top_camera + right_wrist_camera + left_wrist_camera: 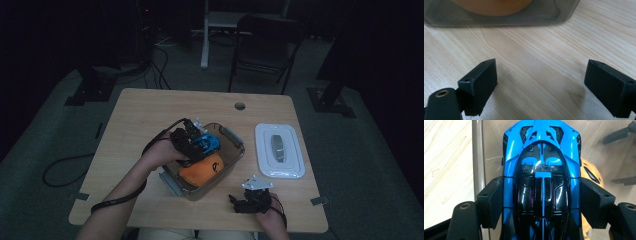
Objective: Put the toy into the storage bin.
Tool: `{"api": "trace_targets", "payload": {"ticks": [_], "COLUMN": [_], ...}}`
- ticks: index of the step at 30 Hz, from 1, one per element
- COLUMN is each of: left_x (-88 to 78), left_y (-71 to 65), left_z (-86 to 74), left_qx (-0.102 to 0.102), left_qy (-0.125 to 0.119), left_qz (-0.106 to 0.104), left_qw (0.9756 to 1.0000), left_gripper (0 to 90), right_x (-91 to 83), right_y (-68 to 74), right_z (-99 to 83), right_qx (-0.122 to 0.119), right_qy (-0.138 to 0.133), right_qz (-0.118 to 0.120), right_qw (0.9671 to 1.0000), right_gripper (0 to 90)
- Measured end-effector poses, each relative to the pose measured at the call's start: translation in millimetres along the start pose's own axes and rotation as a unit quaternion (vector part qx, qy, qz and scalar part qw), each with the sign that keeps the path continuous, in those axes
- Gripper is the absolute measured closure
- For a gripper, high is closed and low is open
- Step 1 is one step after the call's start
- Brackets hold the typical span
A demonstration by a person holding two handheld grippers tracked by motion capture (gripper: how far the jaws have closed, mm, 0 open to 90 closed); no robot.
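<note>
Dim room, pale wooden table (150, 115) under the lights. At centre sits a clear plastic container (235, 150), and over it the left gripper (541, 202) clamps a blue-and-black toy car (541, 170) by its flanks, pads tight on both sides. Below the car, toward five o'clock, an orange plush toy (202, 171) lies inside the container. At three o'clock the white lid (279, 150) rests apart. Right gripper (540, 82) sits at five o'clock, jaws spread wide over bare wood.

No readable text, labels, numbers, or brand marks
</note>
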State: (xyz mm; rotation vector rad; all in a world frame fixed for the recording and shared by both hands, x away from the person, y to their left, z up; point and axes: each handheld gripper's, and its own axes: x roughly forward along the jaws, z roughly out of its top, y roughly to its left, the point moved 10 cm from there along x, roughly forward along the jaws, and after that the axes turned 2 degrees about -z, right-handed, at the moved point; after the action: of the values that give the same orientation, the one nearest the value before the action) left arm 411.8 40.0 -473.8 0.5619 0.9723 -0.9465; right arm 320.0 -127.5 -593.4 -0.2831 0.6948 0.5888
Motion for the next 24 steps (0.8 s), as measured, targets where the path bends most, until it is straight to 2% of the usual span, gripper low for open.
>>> {"api": "trace_targets", "payload": {"ticks": [3,5,6,7,9,10,11,12,15,21,24], "left_x": [0.4,-3.8,-8.2,-13.1,-22.8,-22.8,-29.7,-32.2,-41.2,-49.9,-54.5], "left_y": [-0.6,-0.6,-0.8,0.4,4.6,4.6,8.9,10.7,21.5,37.9,42.3], "left_z": [-2.1,-0.1,0.9,1.7,2.0,2.0,-0.4,-1.5,-6.9,-24.2,-29.9], "left_qx": [0.001,-0.009,-0.014,-0.014,-0.016,-0.016,-0.014,-0.015,-0.027,-0.047,-0.057], "left_qy": [0.001,-0.018,-0.028,-0.035,-0.048,-0.048,-0.05,-0.052,-0.065,-0.072,-0.08], "left_qz": [-0.003,-0.006,-0.013,-0.012,0.001,0.001,0.01,0.014,0.029,0.039,0.034], "left_qw": [1.0,0.9998,0.9994,0.9992,0.9987,0.9987,0.9986,0.9984,0.9971,0.9956,0.9946], "left_gripper": [28.3,25.9,23.0,18.8,18.8,18.7,18.7,14.8,14.8,14.7,14.7], "right_x": [-0.2,-0.2,-0.2,-0.1,0.0,0.0,0.0,0.4,0.5,0.8,0.9], "right_y": [0.2,0.2,0.2,0.0,0.1,0.1,0.2,0.5,0.9,0.8,1.0], "right_z": [-0.1,-0.1,-0.1,-0.1,-0.3,-0.3,-0.2,-0.4,-0.6,-0.7,-0.9], "right_qx": [0.0,0.0,0.001,0.0,0.0,0.0,-0.001,-0.001,-0.002,-0.001,-0.001], "right_qy": [0.0,0.0,0.0,0.0,0.001,0.001,0.001,0.002,0.003,0.004,0.006], "right_qz": [0.001,0.001,0.001,0.001,0.001,0.001,0.001,0.001,0.002,0.002,0.002], "right_qw": [1.0,1.0,1.0,1.0,1.0,1.0,1.0,1.0,1.0,1.0,1.0], "right_gripper": [10.9,11.0,10.9,10.9,10.9,10.9,10.9,10.9,10.9,10.9,10.9]}}
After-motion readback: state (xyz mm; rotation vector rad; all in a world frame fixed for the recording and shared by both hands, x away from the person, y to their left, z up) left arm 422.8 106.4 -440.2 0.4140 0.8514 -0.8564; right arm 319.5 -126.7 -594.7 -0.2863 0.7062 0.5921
